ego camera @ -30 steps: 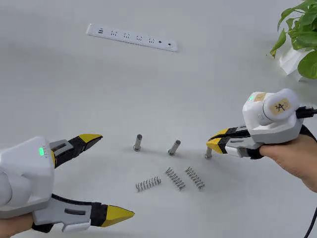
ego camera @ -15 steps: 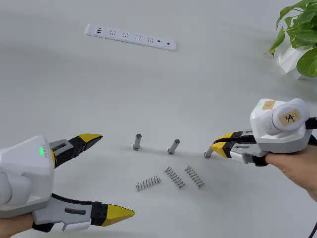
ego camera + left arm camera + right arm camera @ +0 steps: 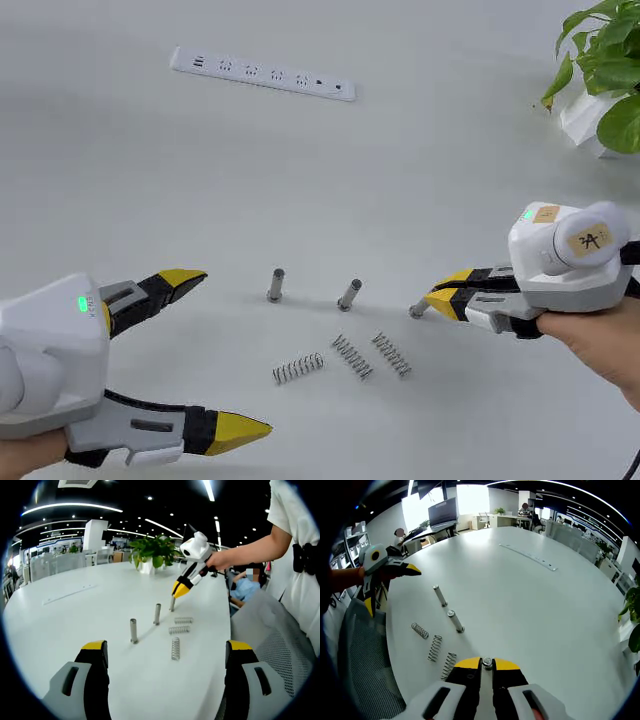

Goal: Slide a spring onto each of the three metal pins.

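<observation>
Lower & slightly further right than 1 s ago, right gripper (image 3: 437, 299) w/ yellow tips. Jaws closed on top end of a short grey metal pin (image 3: 418, 310), and right gripper view shows the pin head pinched btwn the tips (image 3: 487, 663). Pin is tilted.

Just beyond the tips stands second grey metal pin (image 3: 349, 294), then third grey metal pin (image 3: 276, 285), each apart from the next. Off to the side of that row, on person's side, three small coiled steel springs lie loose on white table (image 3: 150, 180): near spring (image 3: 392, 354), mid spring (image 3: 352, 357), far spring (image 3: 299, 369). None is on a pin.

Past the third pin & facing it, left gripper (image 3: 225, 355) has jaws spread wide, holding nothing. Well beyond the pins lies a long white power strip (image 3: 262, 74). A green leafy plant in white pot (image 3: 600, 70) sits far behind right gripper.
</observation>
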Motion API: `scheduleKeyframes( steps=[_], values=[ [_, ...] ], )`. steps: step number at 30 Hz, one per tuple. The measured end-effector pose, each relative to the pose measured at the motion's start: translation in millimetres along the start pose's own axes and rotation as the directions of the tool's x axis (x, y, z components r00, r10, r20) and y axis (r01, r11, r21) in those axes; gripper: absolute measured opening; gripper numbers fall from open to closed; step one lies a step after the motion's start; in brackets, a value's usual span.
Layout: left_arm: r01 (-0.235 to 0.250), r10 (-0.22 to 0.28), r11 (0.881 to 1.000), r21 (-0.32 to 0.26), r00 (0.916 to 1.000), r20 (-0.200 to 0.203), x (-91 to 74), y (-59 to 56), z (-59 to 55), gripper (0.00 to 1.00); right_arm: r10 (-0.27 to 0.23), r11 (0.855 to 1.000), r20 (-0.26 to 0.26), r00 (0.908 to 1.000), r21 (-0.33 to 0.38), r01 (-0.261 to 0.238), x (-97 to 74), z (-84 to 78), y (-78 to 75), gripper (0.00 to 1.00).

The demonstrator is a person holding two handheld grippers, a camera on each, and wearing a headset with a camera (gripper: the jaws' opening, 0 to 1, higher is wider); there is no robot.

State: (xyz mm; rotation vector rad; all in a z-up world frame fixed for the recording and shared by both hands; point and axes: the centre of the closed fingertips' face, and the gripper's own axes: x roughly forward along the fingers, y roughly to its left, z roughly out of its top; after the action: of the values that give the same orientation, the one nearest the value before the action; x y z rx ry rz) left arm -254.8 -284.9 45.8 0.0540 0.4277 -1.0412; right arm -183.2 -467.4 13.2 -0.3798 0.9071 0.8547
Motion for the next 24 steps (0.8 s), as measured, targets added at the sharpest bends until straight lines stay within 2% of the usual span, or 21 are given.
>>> scheduleKeyframes(
  steps=[24],
  values=[
    [0.004,-0.004,1.0,0.004,1.0,-0.003,1.2,-0.1,0.1,0.97,-0.003,1.0,0.011,0.9999,-0.002,0.004,0.3,-2.4,-1.3,0.06]
  ],
)
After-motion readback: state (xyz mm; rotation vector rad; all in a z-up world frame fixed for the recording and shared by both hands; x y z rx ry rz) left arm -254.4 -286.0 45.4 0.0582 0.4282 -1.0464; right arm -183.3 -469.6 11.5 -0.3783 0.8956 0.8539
